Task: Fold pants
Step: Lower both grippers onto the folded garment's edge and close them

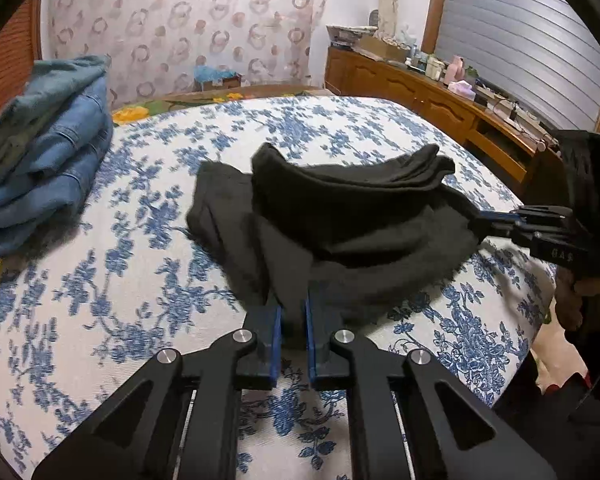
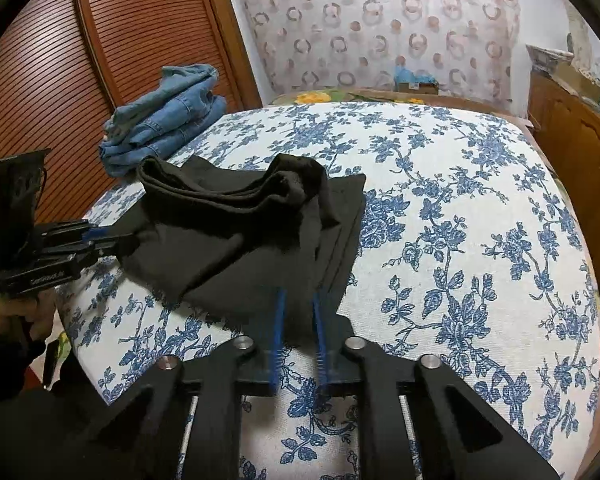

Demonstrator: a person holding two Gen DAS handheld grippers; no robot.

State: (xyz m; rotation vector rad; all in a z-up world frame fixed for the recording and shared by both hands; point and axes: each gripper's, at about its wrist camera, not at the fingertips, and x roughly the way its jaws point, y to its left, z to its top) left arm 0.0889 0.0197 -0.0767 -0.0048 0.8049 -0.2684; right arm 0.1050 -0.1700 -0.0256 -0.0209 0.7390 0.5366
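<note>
Blue-padded fingers of the left hand-held gripper [image 1: 294,320], at bottom centre of the left wrist view, are pinched on the near edge of the black pants [image 1: 340,220]. Right hand-held gripper [image 2: 298,312], bottom centre of its own view, likewise clamps the near hem, cloth caught between the pads.

Pants lie mid-frame on the floral bed [image 1: 100,280], already doubled, with a loose upper flap bulging above the lower layers. Long axis appears to run left to right in both views, across the line between the two grippers; which end is the waistband I cannot tell.

Step in hand, by my reading: gripping the near edge for another fold. Next move calls for lifting both corners together, level, and carrying them over the far edge without dragging the bundle.

Folded denim [image 1: 48,136] sits at upper left, well apart.
</note>
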